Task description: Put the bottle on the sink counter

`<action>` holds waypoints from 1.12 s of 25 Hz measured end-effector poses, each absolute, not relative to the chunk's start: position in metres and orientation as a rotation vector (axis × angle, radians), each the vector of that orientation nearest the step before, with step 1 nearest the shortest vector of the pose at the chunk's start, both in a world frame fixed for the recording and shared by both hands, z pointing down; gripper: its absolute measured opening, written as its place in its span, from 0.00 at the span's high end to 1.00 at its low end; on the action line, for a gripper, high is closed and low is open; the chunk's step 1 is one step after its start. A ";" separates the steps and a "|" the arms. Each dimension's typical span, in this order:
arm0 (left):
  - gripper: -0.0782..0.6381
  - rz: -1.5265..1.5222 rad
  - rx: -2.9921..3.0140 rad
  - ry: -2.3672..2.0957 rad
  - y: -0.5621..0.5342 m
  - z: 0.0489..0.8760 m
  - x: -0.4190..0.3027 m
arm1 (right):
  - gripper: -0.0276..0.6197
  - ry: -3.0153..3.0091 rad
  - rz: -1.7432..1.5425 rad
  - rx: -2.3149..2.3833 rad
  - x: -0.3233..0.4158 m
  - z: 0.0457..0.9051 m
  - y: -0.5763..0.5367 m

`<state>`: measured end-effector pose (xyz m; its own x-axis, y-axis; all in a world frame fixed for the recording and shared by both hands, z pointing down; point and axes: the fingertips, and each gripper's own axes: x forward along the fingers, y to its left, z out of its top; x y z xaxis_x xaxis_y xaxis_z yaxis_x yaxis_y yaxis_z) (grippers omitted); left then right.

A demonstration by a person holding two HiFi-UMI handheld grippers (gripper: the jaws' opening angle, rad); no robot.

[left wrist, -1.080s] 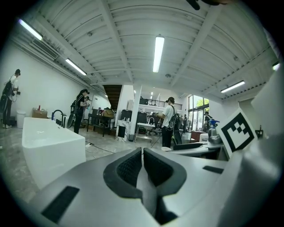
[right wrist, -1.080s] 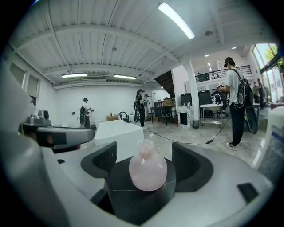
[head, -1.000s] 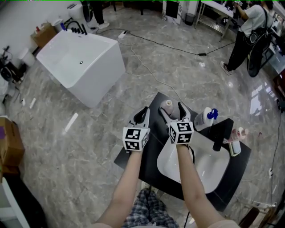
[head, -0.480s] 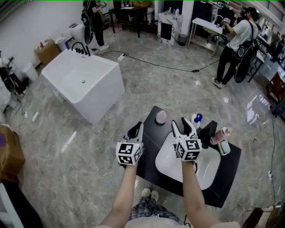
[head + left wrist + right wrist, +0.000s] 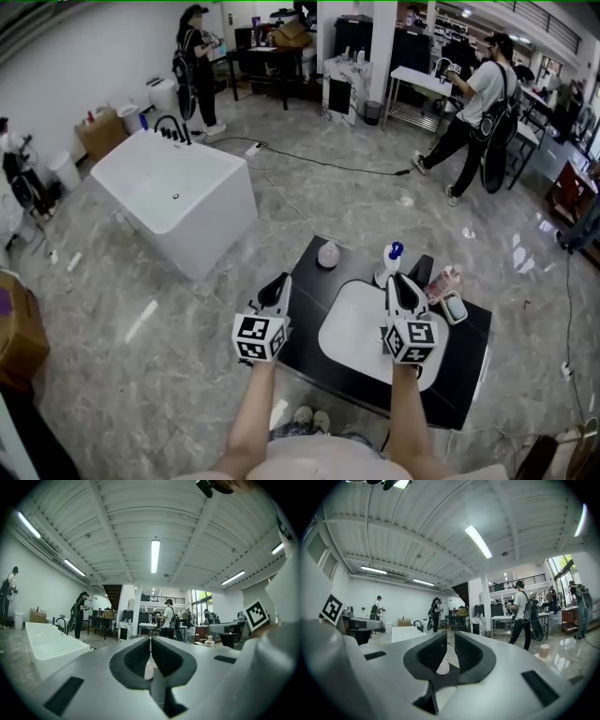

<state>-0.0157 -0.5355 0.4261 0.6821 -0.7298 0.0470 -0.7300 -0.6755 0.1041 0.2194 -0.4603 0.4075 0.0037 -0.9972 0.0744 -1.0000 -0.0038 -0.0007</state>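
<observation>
**Head view.** The person's forearms (image 5: pixel 251 412) enter from the lower edge and are cut off there. Part of the near edge of the black rectangular table (image 5: pixel 462 367) lies behind the right forearm. The pale pink round-topped bottle (image 5: pixel 327 254) is too small to show any cap or label detail. It stands upright on the table's back-left corner, beside the white oval sink basin (image 5: pixel 354 330). The left gripper (image 5: pixel 279 282) and the right gripper (image 5: pixel 397 280) are both clear of the bottle, which lies ahead, between the 2. A white spray bottle with a blue cap (image 5: pixel 388 263) appears just beyond the right gripper's tips. The floor (image 5: pixel 141 375) is glossy grey stone with a marble pattern.

**Left gripper view.** The smooth grey moulded jaw bodies fill the lower half and hide the table. The 2 dark ribbed pads meet along a thin seam, so the jaws are closed on nothing. The bottle shows only as a pale sliver far beyond the seam's lower end.

**Right gripper view.** The jaws have just been closing and now stand a narrow gap apart, with nothing between them. The bottle's domed top appears low beyond that gap, on the dark table. Its base is hidden by the jaw bodies.
</observation>
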 end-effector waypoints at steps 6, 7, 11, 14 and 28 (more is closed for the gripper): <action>0.85 -0.028 2.803 -1.190 -0.497 0.413 -0.023 | 0.90 -2.142 0.071 2.290 0.233 0.399 -0.403; 0.85 -0.032 2.806 -1.181 -0.492 0.411 -0.025 | 0.90 -2.135 0.074 2.303 0.234 0.398 -0.395; 0.85 -0.057 2.794 -1.179 -0.477 0.402 -0.032 | 0.91 -2.108 0.057 2.308 0.238 0.394 -0.368; 0.85 -0.069 2.789 -1.179 -0.467 0.399 -0.036 | 0.93 -2.113 0.040 2.325 0.241 0.392 -0.349; 0.85 -0.055 2.789 -1.176 -0.448 0.412 -0.032 | 0.94 -2.101 0.033 2.287 0.251 0.398 -0.326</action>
<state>-0.0318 -0.4478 0.4119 0.6987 -0.7154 0.0108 -0.7112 -0.6928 0.1194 0.2509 -0.3259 0.3984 0.0850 -0.9956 0.0403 -0.9963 -0.0846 0.0122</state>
